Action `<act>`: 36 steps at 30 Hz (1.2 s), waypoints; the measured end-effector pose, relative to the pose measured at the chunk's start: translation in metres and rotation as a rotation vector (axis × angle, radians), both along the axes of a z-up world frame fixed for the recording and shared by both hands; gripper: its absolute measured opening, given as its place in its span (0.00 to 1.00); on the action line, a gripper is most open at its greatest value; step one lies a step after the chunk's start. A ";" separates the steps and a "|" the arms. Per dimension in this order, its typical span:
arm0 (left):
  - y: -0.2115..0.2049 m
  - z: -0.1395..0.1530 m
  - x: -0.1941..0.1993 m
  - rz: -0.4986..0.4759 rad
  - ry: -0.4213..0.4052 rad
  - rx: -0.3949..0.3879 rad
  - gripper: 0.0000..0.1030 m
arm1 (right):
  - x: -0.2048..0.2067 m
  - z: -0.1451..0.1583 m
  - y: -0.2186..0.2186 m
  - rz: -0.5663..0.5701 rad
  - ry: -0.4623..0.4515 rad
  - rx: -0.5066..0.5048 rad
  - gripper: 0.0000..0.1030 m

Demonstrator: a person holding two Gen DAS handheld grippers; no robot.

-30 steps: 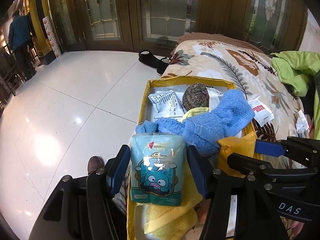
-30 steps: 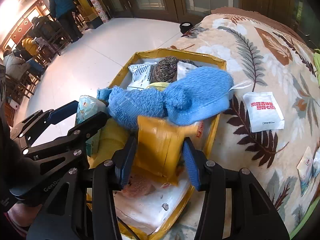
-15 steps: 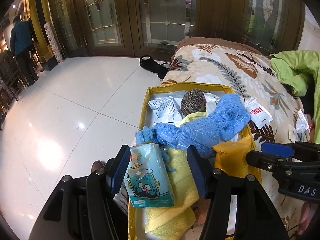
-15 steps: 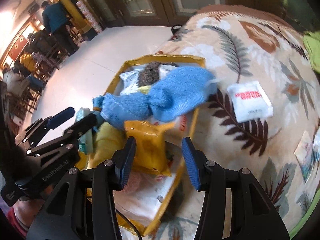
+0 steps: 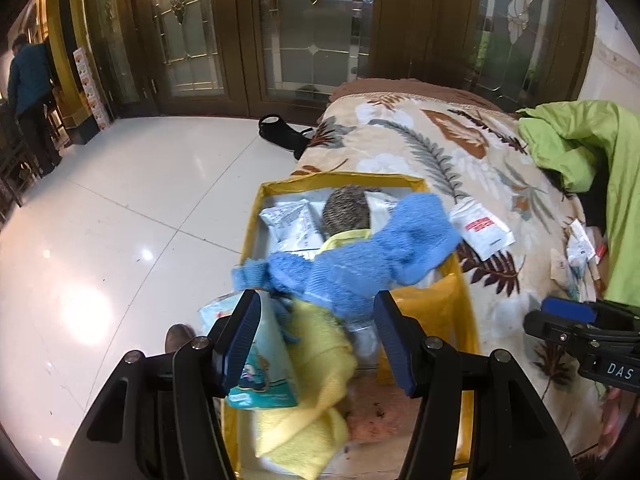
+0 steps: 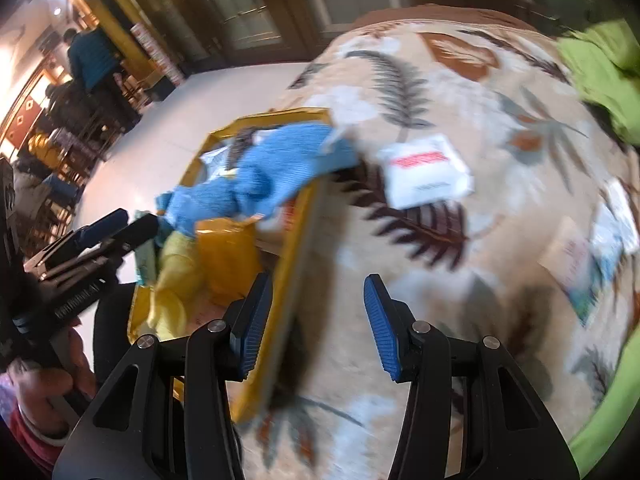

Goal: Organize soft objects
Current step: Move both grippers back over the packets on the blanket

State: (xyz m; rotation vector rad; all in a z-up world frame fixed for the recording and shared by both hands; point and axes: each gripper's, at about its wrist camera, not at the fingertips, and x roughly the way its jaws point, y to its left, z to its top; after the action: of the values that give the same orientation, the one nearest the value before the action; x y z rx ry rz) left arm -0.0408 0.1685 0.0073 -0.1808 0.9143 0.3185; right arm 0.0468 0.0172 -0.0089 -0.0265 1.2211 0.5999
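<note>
A yellow box (image 5: 460, 292) sits at the edge of a leaf-patterned blanket (image 5: 432, 148). In it lie a blue towel (image 5: 360, 256), a yellow cloth (image 5: 312, 392), a blue cartoon tissue pack (image 5: 264, 360), white packets and a knitted ball (image 5: 346, 210). My left gripper (image 5: 316, 336) is open and empty above the box, with the tissue pack leaning beside its left finger. My right gripper (image 6: 316, 320) is open and empty over the blanket, just right of the box (image 6: 296, 240). An orange bag (image 6: 228, 256) lies in the box. A white packet (image 6: 424, 172) lies on the blanket.
A green jacket (image 5: 580, 152) lies at the blanket's right. More small packets (image 5: 580, 248) lie near it. A white tiled floor (image 5: 100, 240) spreads to the left, with glass doors (image 5: 312, 28), a black shoe (image 5: 280, 132) and a standing person (image 5: 28, 96).
My left gripper let go of the tissue pack, which tipped left into the box. My right gripper let go of the orange bag and swung right over the blanket.
</note>
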 end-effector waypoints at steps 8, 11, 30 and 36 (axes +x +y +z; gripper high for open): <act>-0.036 0.014 0.022 -0.097 -0.015 -0.033 0.57 | 0.005 -0.009 -0.073 -0.146 0.028 -0.017 0.46; -0.054 0.022 0.042 -0.162 -0.002 -0.113 0.57 | 0.007 -0.006 -0.098 -0.198 0.027 -0.009 0.46; -0.113 -0.030 0.142 -0.147 0.179 -0.386 0.61 | 0.042 -0.012 -0.215 -0.536 0.085 0.066 0.55; -0.107 -0.045 0.163 -0.067 0.207 -0.390 0.61 | 0.042 -0.030 -0.205 -0.448 0.156 0.128 0.55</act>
State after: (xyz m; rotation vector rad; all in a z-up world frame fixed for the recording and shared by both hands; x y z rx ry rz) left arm 0.1226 0.0620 -0.0374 -0.4819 1.1807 0.0940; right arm 0.0891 -0.1883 -0.0393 0.3991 1.2846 0.2890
